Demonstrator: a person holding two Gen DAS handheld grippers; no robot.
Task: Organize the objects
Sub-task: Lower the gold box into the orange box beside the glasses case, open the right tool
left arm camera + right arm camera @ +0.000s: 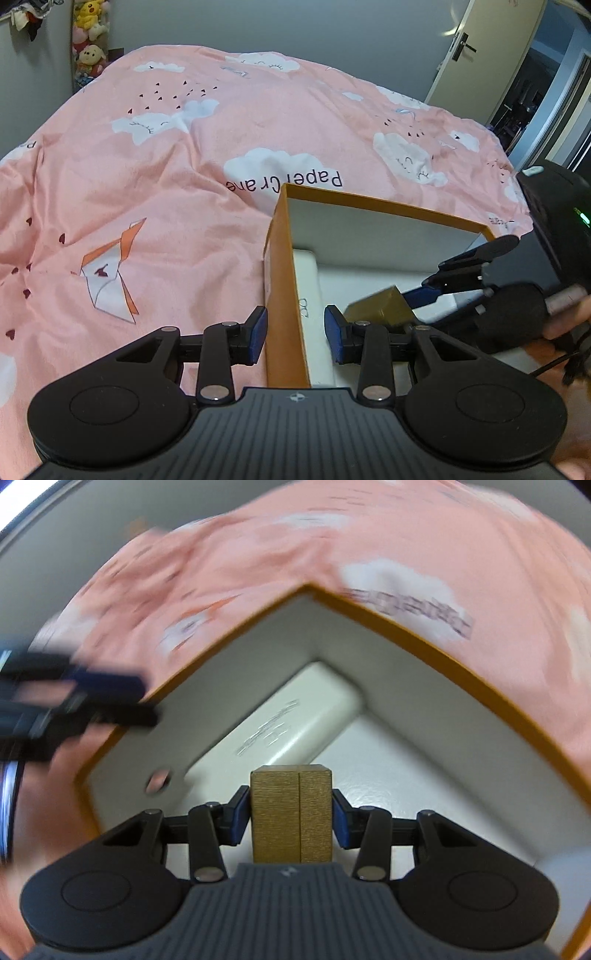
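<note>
The small gold box (291, 814) is a squarish block with a fine ribbed, metallic-looking surface and a seam running down its middle. The right gripper (286, 818) clamps it by its two sides, blue pads pressed against it, and holds it over the inside of the orange box (406, 627), which is open-topped with white inner walls. A white case (295, 723) with faint silver lettering lies along one inner wall. The left gripper (295, 334) straddles the orange box's near wall with its jaws apart, gripping nothing. The orange box sits on a pink bedspread (147, 166) printed with clouds.
</note>
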